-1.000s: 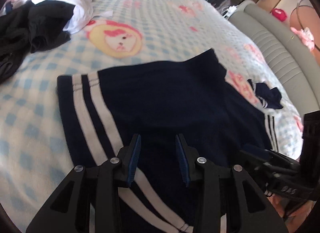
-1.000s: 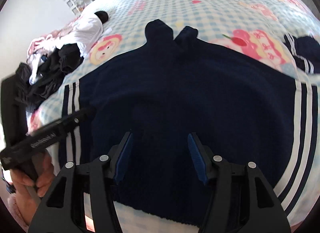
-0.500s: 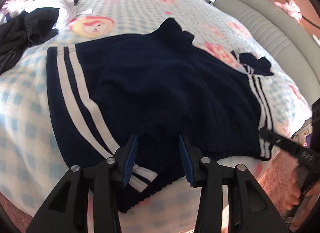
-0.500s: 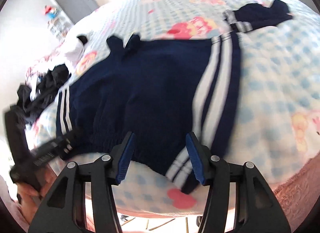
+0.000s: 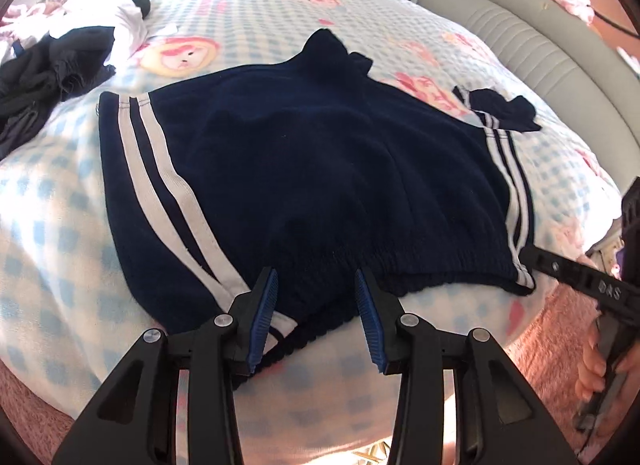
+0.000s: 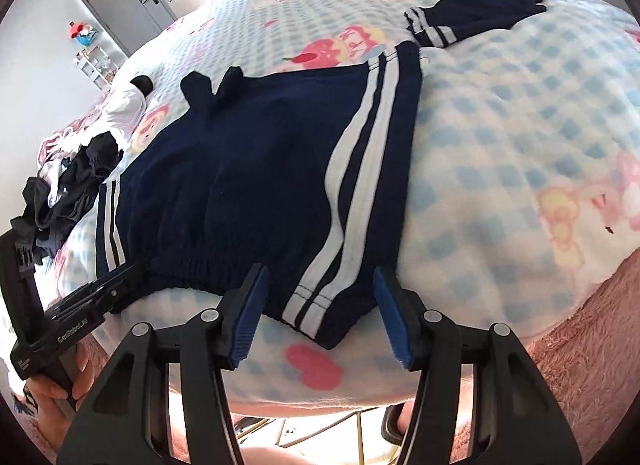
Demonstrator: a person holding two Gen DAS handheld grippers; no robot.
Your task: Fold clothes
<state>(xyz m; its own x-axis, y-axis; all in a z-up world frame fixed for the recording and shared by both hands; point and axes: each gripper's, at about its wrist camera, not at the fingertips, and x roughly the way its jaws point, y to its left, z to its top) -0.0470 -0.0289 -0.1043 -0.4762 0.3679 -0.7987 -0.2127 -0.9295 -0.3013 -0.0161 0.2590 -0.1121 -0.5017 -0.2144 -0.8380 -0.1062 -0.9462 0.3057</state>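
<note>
Navy shorts (image 5: 312,169) with twin white side stripes lie flat on the bed (image 5: 248,1), which is covered in a blue-checked cartoon blanket. Their elastic waistband sits at the bed's near edge, and the leg openings point away toward the far side, so waist to hem runs front to back while the wider span runs left to right along the edge.

The left gripper (image 5: 316,297) hovers over the waistband near the shorts' left striped side, its blue-padded jaws spread and holding nothing. The right gripper (image 6: 320,297) hovers over the shorts' right striped corner, jaws likewise spread, the corner lying between them but not pinched.

Beyond the shorts' right leg lies a small navy garment (image 6: 476,17) with white bands. Beyond their left side sits a heap of dark clothes (image 5: 48,73) with a white garment (image 5: 128,25) behind it.
</note>
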